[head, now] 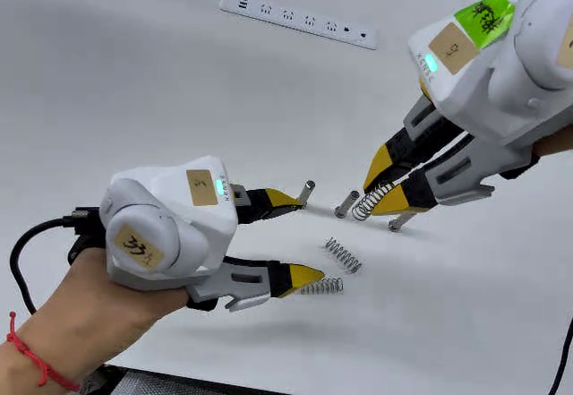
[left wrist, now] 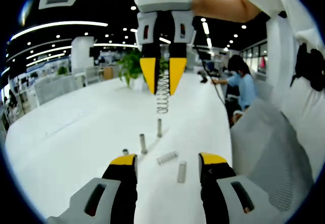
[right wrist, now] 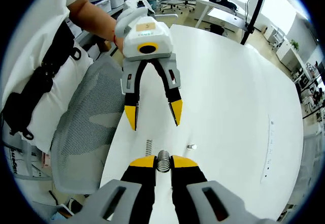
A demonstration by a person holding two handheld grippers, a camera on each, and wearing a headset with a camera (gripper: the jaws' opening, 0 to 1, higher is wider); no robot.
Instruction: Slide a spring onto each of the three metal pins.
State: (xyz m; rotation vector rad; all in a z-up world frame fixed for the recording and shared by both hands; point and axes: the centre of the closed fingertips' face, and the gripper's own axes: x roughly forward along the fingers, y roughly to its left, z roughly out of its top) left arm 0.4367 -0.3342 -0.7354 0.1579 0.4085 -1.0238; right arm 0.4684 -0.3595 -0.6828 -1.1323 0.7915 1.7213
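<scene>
My right gripper [head: 376, 194] is shut on a steel spring [head: 371, 201], held tilted just above the table. In the left gripper view that spring [left wrist: 162, 94] hangs from the right gripper [left wrist: 162, 76] over an upright metal pin [left wrist: 159, 127]. Three pins show in the head view: one [head: 306, 192] by the left gripper's upper jaw, one [head: 346, 203] beside the held spring, one [head: 400, 222] under the right gripper. Two loose springs [head: 342, 254] [head: 322, 285] lie on the white table. My left gripper [head: 303, 238] stands open, nothing between its jaws. In the right gripper view the right gripper [right wrist: 163, 159] is shut on the spring [right wrist: 163, 160].
A white power strip [head: 298, 19] lies at the far side of the table [head: 134, 81]. A black cable [head: 31, 238] trails from the left gripper. A grey mesh chair [right wrist: 86, 132] stands off the table's near edge. Other desks and a seated person [left wrist: 241, 82] are in the background.
</scene>
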